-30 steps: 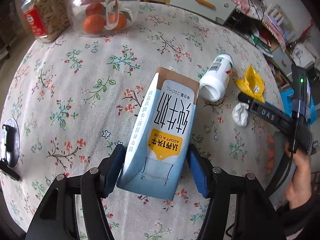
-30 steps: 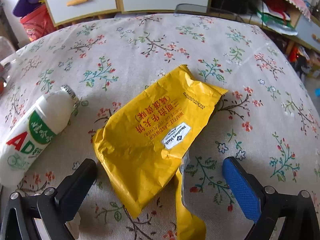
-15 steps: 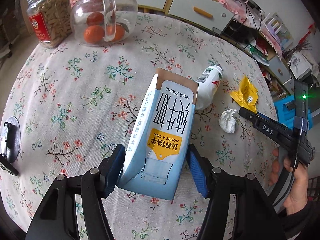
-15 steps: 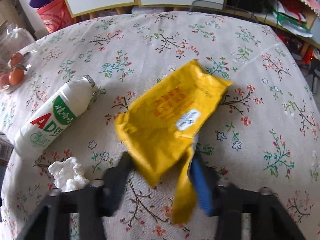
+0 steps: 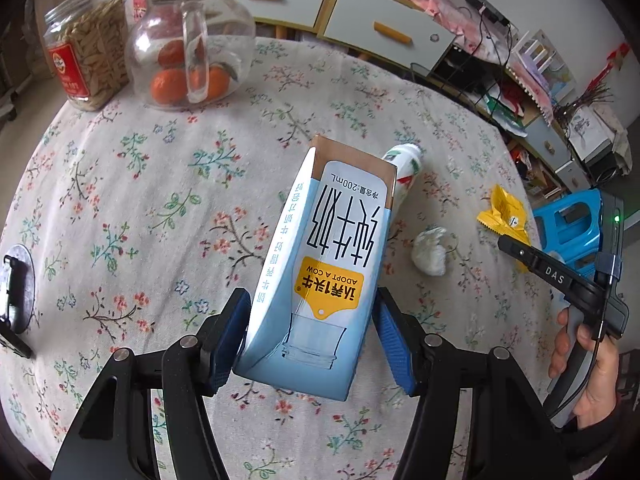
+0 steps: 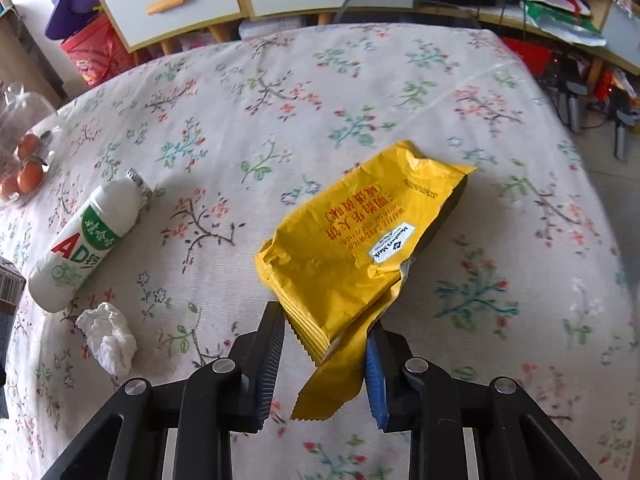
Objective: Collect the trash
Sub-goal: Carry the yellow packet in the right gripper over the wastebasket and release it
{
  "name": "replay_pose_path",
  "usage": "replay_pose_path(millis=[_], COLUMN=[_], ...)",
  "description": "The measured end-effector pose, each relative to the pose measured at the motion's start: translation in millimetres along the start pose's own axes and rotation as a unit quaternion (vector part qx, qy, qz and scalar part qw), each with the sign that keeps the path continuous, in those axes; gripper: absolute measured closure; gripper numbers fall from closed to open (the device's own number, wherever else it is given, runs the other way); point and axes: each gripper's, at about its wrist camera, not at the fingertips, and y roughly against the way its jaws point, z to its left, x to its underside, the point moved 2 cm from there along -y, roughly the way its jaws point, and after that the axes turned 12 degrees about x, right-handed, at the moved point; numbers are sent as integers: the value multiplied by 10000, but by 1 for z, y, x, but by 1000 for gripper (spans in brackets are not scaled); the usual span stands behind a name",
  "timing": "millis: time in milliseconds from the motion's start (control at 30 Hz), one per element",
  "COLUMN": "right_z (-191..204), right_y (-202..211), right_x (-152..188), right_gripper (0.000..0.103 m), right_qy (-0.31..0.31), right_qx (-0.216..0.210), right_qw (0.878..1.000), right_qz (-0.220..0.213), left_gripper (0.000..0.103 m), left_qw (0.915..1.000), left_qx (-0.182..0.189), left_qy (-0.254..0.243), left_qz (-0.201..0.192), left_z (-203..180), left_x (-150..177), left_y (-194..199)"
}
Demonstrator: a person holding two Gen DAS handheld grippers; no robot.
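A round counter (image 5: 132, 184) under a cream cloth printed with small flowers carries, at its far left, a clear plastic jar of pale seeds with a red label (image 5: 86, 58) and a glass pitcher with a wooden lid holding oranges (image 5: 192, 48). In the middle of the left wrist view, the left claw (image 5: 310, 338) grips a pale blue and white milk carton (image 5: 320, 264) by its two sides, clear of the cloth, its long axis running away from the camera and its brown end pointing to the far side. Just beyond it a white plastic bottle with a green and red label (image 6: 86, 242) lies on its side, foil-capped neck pointing up and to the right in the right wrist view, and a crumpled white tissue (image 6: 108, 338) sits near its base. Further right, the right claw (image 6: 326, 360), whose jaws have just been closing, pinches the near, torn end of a crinkled yellow snack wrapper (image 6: 360, 248); the wrapper slants away from the claw toward the upper right. A hand (image 5: 588, 364) holds that tool at the right edge. The collecting looks about half done: two pieces are in the claws, neither yet binned, while the bottle and tissue lie uncollected on the counter. No bin is clearly identifiable.
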Motion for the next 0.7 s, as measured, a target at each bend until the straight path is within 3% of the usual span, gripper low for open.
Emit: replay_pose_path(millis=[333,700], right_z=[-44,-124], right_y=[25,35], right_x=[0,8], right_gripper=[70,70], right_qy=[-297,-936], right_qx=[-35,175], right_qw=[9994,9954], right_qz=[-180,-128], left_gripper=[38,38], left_qw=[9994,9968], left_qx=[251,495], left_qy=[-245,-615], left_qz=[-8,148], left_z=[-36,-86], left_x=[-6,-9], left_y=[-5,-24])
